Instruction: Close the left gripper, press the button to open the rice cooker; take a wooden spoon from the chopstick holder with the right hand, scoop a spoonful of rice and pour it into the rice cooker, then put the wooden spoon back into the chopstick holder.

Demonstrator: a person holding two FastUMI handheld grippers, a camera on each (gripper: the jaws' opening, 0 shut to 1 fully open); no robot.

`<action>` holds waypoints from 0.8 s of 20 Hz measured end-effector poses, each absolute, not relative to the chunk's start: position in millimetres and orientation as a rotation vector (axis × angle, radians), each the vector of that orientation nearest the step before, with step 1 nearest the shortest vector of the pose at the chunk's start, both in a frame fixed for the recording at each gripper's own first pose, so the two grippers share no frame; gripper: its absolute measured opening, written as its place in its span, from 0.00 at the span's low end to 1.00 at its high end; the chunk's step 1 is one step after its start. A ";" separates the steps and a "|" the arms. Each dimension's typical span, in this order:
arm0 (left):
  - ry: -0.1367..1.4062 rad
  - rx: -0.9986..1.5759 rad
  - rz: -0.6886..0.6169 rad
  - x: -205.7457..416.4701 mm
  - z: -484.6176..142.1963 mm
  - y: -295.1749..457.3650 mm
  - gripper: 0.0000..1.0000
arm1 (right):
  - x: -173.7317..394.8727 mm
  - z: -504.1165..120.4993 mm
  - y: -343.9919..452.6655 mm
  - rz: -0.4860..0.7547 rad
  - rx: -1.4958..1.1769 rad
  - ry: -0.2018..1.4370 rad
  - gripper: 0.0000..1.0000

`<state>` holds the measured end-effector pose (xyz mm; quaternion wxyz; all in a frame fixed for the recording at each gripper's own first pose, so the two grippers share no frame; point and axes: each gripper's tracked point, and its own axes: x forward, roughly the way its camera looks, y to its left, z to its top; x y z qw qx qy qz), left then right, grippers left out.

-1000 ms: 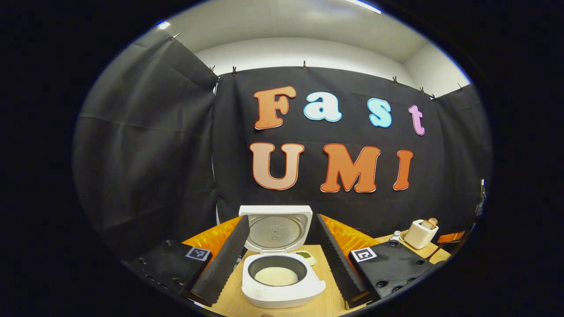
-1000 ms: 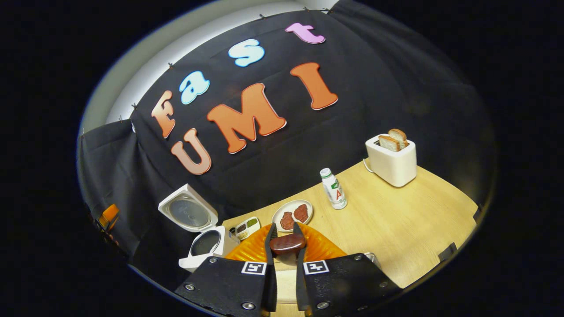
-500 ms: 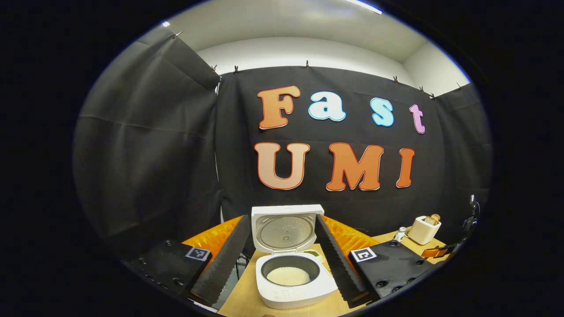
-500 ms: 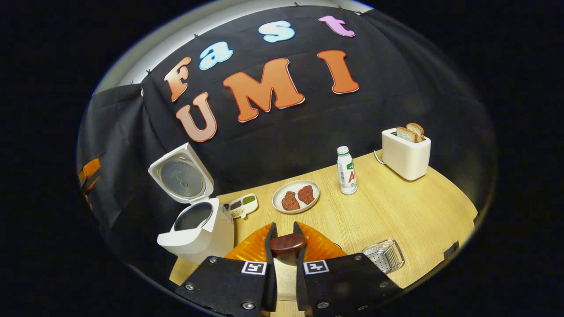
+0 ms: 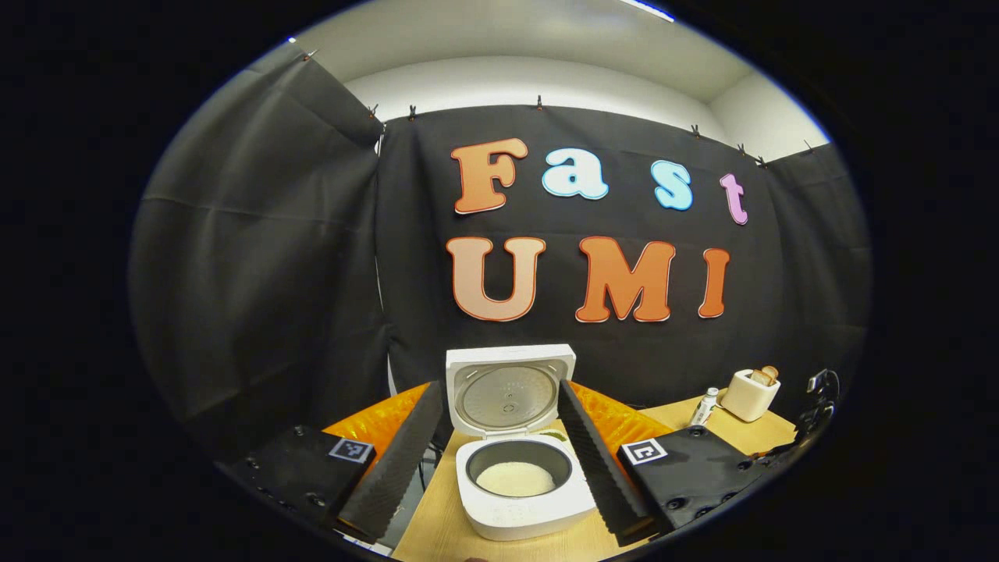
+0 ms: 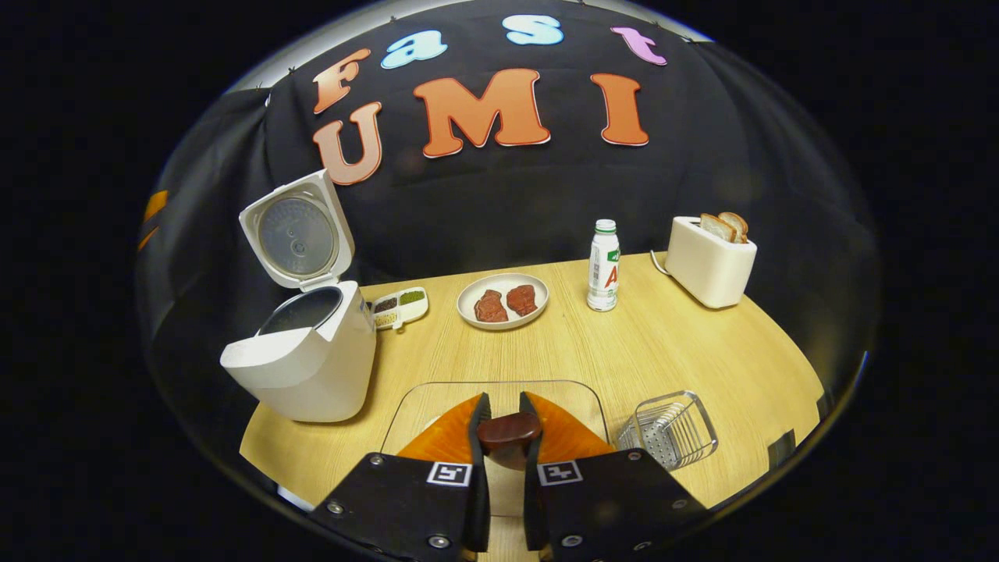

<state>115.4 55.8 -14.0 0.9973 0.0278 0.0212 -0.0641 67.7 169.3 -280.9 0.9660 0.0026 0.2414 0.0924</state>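
Two jaws of your right gripper (image 6: 503,400), item one: clamped together on the dark handle of the wooden spoon (image 6: 509,432), whose bowl end is hidden below the gripper, so whether it carries rice cannot be told. Item two, directly under and ahead of the jaws: a clear shallow tray (image 6: 421,402) on the tabletop (image 6: 663,351). Item three, just to the right of it: the wire chopstick holder (image 6: 675,429), upright and apparently vacant. Item four, to the left: the rice cooker (image 6: 300,367), lid raised; the left gripper view shows white rice (image 5: 515,478) already lying in its pot. Item five: your left gripper (image 5: 498,386), jaws wide apart, framing the cooker and touching nothing. Further back: a plate (image 6: 462,303) with two pieces of meat, a small divided dish (image 6: 399,306), a bottle (image 6: 603,265), a toaster (image 6: 706,261). Judged stage: the button press is done, and with rice in the pot the spoon is probably due back in the holder. To do that well, swing the handle over the holder's open top, bring the spoon near vertical, lower until it bears on the base, and only then part the jaws; the light wire frame may slide or tip if nudged sideways.
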 end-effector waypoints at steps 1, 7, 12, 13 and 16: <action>0.045 0.058 -0.127 115.1 -14.9 57.3 1.00 | 67.3 -283.1 171.3 0.190 0.050 0.486 0.17; 0.042 0.077 -0.112 111.9 -16.3 68.0 0.99 | 69.4 -290.9 166.5 0.173 0.605 0.466 0.17; 0.062 0.068 -0.121 112.0 -24.1 62.2 0.99 | 76.3 -315.1 146.4 0.093 0.998 0.447 0.17; 0.065 0.065 -0.122 111.7 -24.5 60.6 0.99 | 76.7 -318.9 144.7 0.076 1.069 0.444 0.17; 0.066 0.062 -0.130 110.3 -23.9 56.6 1.00 | 74.7 -316.7 142.3 0.065 1.181 0.422 0.16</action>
